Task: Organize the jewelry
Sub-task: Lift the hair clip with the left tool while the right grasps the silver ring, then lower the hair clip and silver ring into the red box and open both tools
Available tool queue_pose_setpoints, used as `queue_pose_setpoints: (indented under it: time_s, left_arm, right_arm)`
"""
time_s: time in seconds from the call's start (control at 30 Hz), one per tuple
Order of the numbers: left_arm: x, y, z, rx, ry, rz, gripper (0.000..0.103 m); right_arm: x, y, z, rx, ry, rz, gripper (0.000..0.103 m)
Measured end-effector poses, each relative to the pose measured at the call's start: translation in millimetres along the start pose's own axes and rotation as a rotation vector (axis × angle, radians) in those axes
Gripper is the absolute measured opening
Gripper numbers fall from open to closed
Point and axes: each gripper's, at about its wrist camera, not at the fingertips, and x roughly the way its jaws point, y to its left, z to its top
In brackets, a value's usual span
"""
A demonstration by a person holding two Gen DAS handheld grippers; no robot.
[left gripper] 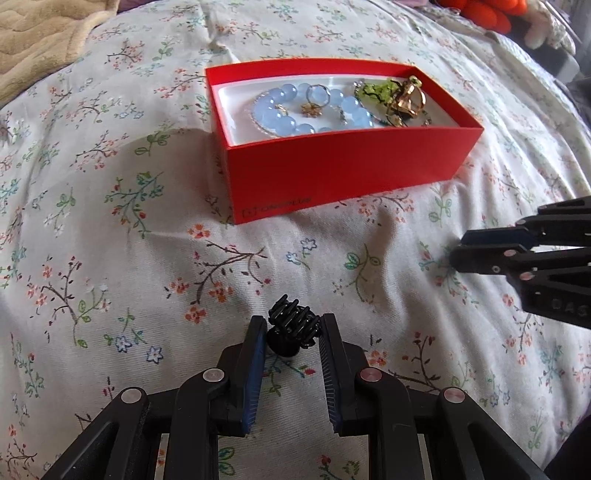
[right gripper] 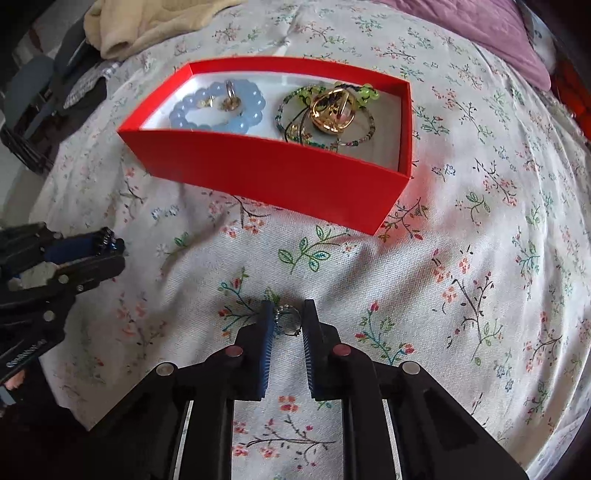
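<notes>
Grippers both low over floral bedspread [left gripper: 110, 229], short of the red box [left gripper: 343, 166]. Left gripper [left gripper: 293, 328] clamps a small black claw hair clip [left gripper: 291, 325] between its pads, nearer than the box. Right gripper [right gripper: 289, 321] pinches a small silvery ring [right gripper: 290, 322], also on the near side of the box, jaws narrow. Inside the box: blue bead bracelet [left gripper: 314, 107] at one end, green beaded strand [right gripper: 325, 110] and gold piece [right gripper: 332, 110] at the other. Beige blanket [right gripper: 147, 26] beyond the box.
</notes>
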Motion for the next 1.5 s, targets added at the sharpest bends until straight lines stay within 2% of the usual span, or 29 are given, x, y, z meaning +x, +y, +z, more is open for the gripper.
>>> queue_pose_setpoints:
  time_s: [0.23, 0.47, 0.63, 0.93, 1.2, 1.43, 1.47, 1.5]
  left_arm:
    - [-6, 8, 3, -0.031, -0.021, 0.002, 0.023]
    - [-16, 12, 12, -0.052, -0.053, -0.01, 0.023]
    - [-27, 13, 28, -0.073, -0.101, -0.029, 0.023]
    - [-26, 0, 69, -0.067, -0.167, -0.077, 0.023]
    - [-1, -2, 91, -0.071, -0.137, -0.055, 0.023]
    - [6, -1, 97, -0.063, -0.13, -0.049, 0.023]
    - [6, -2, 97, -0.057, -0.131, -0.043, 0.025]
    - [6, -3, 98, -0.053, -0.129, -0.032, 0.032]
  right_arm:
    - [-21, -3, 7, 0.027, -0.051, 0.058, 0.016]
    - [-38, -12, 8, 0.049, -0.084, 0.06, 0.016]
    - [-52, -17, 13, 0.073, -0.125, 0.069, 0.016]
    - [-60, -19, 46, 0.124, -0.173, 0.115, 0.017]
    - [-47, -32, 68, 0.186, -0.167, 0.135, 0.017]
    - [-40, -47, 75, 0.218, -0.166, 0.152, 0.018]
    - [-40, -49, 75, 0.223, -0.169, 0.157, 0.018]
    - [-40, -50, 76, 0.23, -0.167, 0.162, 0.019]
